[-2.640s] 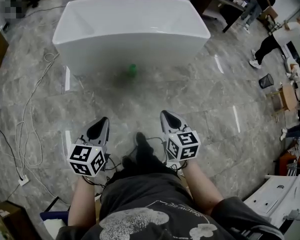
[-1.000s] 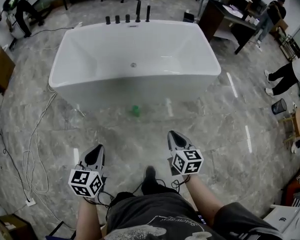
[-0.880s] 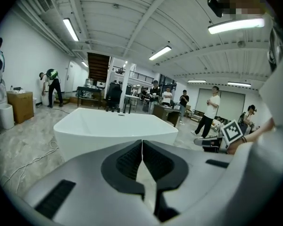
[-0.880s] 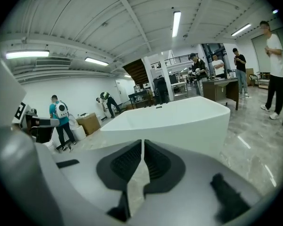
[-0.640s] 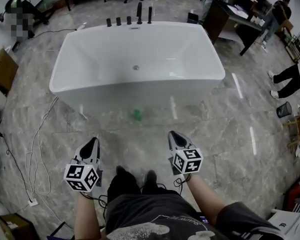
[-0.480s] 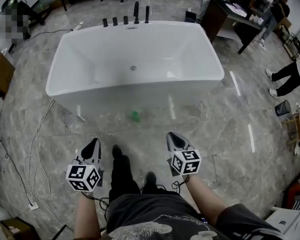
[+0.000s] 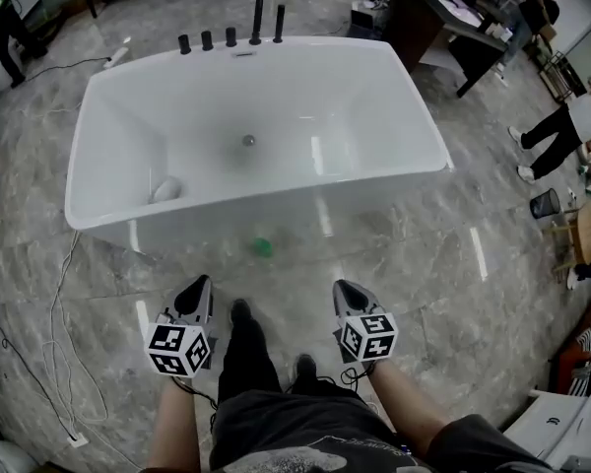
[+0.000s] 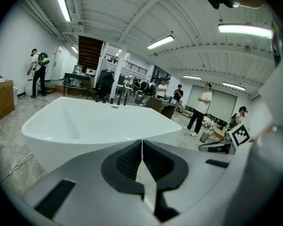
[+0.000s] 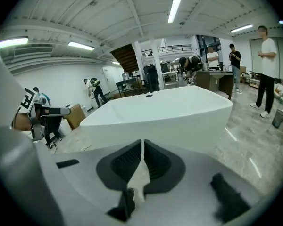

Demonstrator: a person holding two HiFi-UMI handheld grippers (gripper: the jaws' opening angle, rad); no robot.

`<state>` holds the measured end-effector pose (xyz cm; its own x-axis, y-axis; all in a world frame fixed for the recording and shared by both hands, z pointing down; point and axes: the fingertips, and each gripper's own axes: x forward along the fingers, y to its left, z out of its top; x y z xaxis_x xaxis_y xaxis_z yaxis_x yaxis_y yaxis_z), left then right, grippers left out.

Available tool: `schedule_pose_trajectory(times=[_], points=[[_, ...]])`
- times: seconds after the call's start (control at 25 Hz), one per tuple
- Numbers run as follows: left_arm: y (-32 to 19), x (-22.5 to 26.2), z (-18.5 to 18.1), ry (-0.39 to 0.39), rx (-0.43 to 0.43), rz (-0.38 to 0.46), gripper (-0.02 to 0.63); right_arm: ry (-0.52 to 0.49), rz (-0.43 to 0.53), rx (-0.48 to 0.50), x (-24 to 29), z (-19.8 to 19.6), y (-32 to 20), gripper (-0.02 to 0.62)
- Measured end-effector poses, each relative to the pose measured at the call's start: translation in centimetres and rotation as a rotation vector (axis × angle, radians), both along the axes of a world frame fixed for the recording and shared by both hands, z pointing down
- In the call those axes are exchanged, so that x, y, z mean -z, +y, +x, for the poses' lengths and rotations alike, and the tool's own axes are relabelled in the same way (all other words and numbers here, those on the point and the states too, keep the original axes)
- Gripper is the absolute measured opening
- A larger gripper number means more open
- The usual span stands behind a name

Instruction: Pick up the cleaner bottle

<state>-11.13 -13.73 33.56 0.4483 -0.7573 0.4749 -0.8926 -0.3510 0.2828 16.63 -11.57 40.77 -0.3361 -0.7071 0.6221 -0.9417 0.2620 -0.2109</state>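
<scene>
We hold the left hand-held gripper [image 7: 199, 286] and the right hand-held gripper [image 7: 346, 290] low in front of us, well apart, both pointing toward a large white freestanding bathtub [image 7: 276, 197] on the grey marble-patterned floor [image 7: 424, 264]. In the left gripper view its two dark-padded jaws are pressed together with nothing between them; in the right gripper view the jaws are likewise closed tight and empty. Each of those views looks over the jaws at the near wall and rim of the tub.

The small green cleaner bottle [image 7: 262, 247] is on the floor just before the tub's near wall, ahead of both grippers and roughly midway between their lines, apart from each. From the head view it shows only as a small green shape; we cannot tell whether it is upright or touches the tub.

Our black shoes [image 7: 240, 313] are on the floor between the grippers. Inside the tub lie a round metal drain [image 7: 248, 140] and, in the near left corner, a pale rounded object [image 7: 164, 188]; a row of black taps [image 7: 231, 35] rises at the far rim. A thin white cable [image 7: 54, 294] trails over the floor at the left. At the right, well away, are a dark desk [image 7: 443, 18], standing people [image 7: 557, 131] and a black bin [image 7: 545, 203].
</scene>
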Motion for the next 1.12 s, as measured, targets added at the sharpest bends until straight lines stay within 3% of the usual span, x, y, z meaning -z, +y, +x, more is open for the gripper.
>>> schedule_pose_trajectory(times=[0.2,0.4,0.56,0.76,0.92,1.0,1.08,1.12], points=[[-5.2,-3.5,-2.4,0.006,-0.054,-0.052,0.017,-0.016,0.028,-0.014,-1.7,-3.9,-6.0,0.032],[-7.2,-9.5,-3.1,-0.004,-0.091,-0.121,0.017,0.019,0.027,-0.035,-5.9,-4.7,-9.5,0.032],[-7.3,-15.1,-3.0,-0.019,-0.088,-0.131,0.017,0.016,0.007,-0.015,-12.1,-4.9,-10.1,0.032],[-6.7,-22.9,-4.0,-0.067,-0.037,-0.101,0.017,0.006,-0.037,0.083,-21.7,-5.9,-9.5,0.032],[-6.1,-28.7,-4.1,-0.038,-0.025,-0.115,0.017,0.02,-0.055,0.135,-28.4,-6.3,-9.2,0.034],[-6.1,-31.6,-4.3,-0.052,-0.027,-0.109,0.017,0.023,-0.075,0.162,-31.6,-6.5,-8.9,0.059],[-6.4,-34.3,-4.9,-0.063,-0.015,-0.104,0.017,0.031,-0.088,0.19,-34.6,-6.9,-8.8,0.154],[-6.7,-35.6,-5.1,-0.061,-0.005,-0.104,0.017,0.035,-0.089,0.205,-36.0,-7.1,-8.8,0.172]])
